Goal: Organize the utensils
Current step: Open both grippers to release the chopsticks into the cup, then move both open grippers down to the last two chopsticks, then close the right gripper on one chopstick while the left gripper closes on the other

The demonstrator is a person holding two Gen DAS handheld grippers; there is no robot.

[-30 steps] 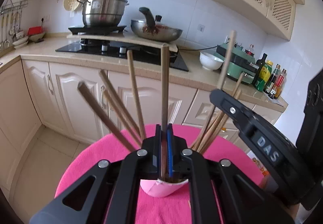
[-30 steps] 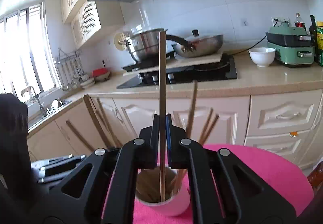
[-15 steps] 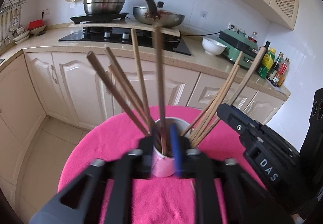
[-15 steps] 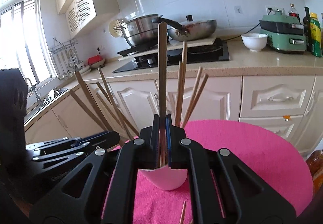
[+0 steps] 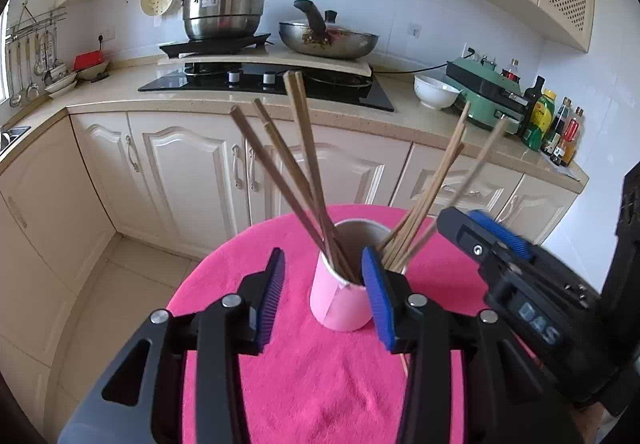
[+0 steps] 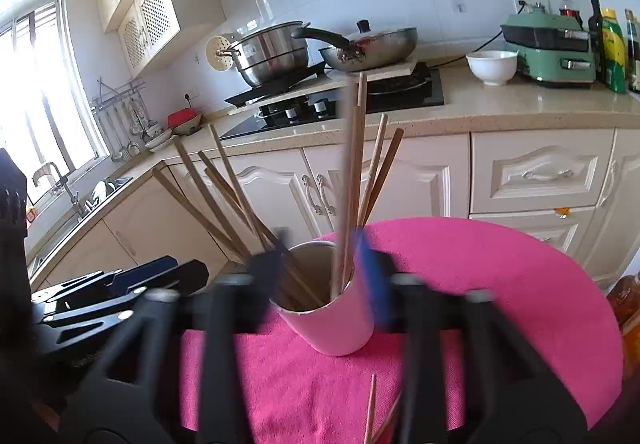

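L gripper [image 5: 324, 284]: jaws apart & opening, blue pads on either side of the pink cup [image 5: 340, 304] w/o pressing it; nothing grasped. Its right pad sits in front of the cup's rim; left pad stands clear over bare cloth.

R gripper [image 6: 320, 264]: jaws also apart & opening, motion-blurred. Cup rim and one upright chopstick [image 6: 348, 180] lie between the pads, but the pads don't press on either – released. In the left wrist view the R gripper [image 5: 492, 240] shows at right of the cup, just beside it. In the right wrist view the L gripper [image 6: 120, 280] shows at lower left, near the cup.

Cup: upright on the round table w/ pink cloth [image 5: 320, 384], roughly mid-table, a bit toward the far edge facing the cabinets. Inside: bunch of wooden chopsticks [image 5: 296, 164], fanned out – one group leans left, another leans right, tips well above the rim. All rest in the cup.

On the cloth near the close edge, right wrist view: loose chopsticks [image 6: 370, 408] lying flat, partly hidden by the gripper body; count unclear.

Beyond table: cream cabinets [image 5: 192, 164] under a beige counter [image 5: 420, 116]. On counter: black hob [image 5: 260, 80] w/ steel pot [image 5: 224, 10] and a wok [image 5: 328, 40] on a board; white bowl [image 5: 434, 90]; green appliance [image 5: 484, 92]; bottles [image 5: 556, 124] at the counter's right end. Left end: hanging ladles [image 5: 28, 64], red item in a bowl. Sink & tap [image 6: 60, 184] by the window in right wrist view.
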